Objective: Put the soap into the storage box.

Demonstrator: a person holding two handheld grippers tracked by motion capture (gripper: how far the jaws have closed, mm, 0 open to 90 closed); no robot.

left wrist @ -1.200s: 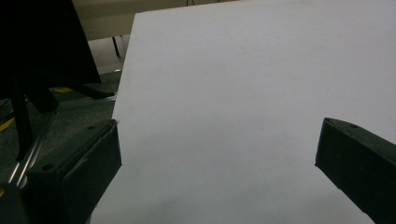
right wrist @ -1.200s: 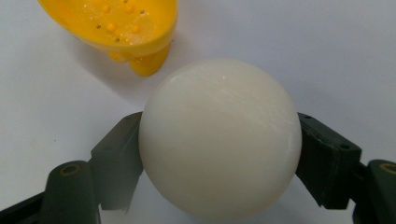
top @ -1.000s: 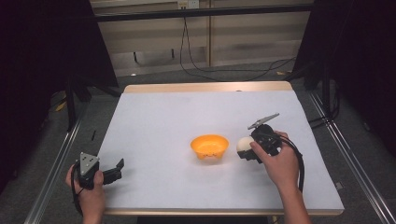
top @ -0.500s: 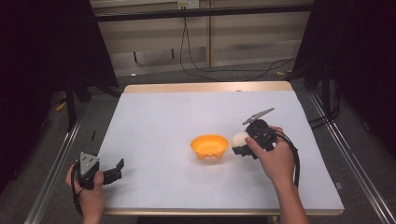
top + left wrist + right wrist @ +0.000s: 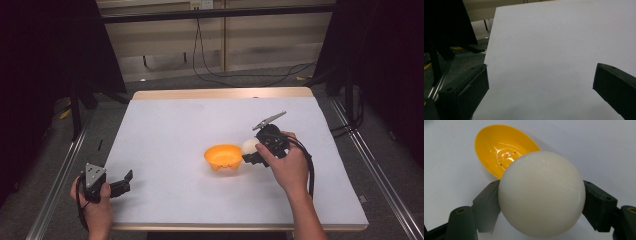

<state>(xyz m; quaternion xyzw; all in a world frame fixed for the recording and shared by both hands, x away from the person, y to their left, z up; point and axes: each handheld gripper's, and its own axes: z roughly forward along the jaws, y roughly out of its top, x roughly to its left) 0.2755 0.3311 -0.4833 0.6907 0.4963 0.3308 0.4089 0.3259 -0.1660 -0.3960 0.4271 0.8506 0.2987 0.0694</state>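
Right gripper view: the white ball [image 5: 541, 195] sits tight between the two black jaws of the right tool [image 5: 541, 205], one jaw pressed on each side of it. So this tool is closed on the ball and is holding it up off the bench. Just past the ball is the orange bowl [image 5: 501, 150], open side up, with little holes in its bottom. The bowl has nothing in it.

From the high view, the ball [image 5: 248, 146] is just beside the right edge of the bowl [image 5: 223, 156], very near the rim, not over the middle yet. The right tool [image 5: 251, 152] points toward the bowl, and a hand [image 5: 287, 167] holds it from behind. The bowl stands near the middle of the white bench [image 5: 165, 130].

I think the job is to put the ball into the bowl. To do that well, the hand should carry the ball a bit more until it hangs over the middle of the bowl. It should go low before letting go, so the ball does not bounce out. The jaws should open slowly. The bowl looks light, so the tool should not bump its rim, or the bowl may slide or tip.

The left tool [image 5: 122, 181] rests far away at the left front corner of the bench. Its jaws stand wide apart with nothing between them.
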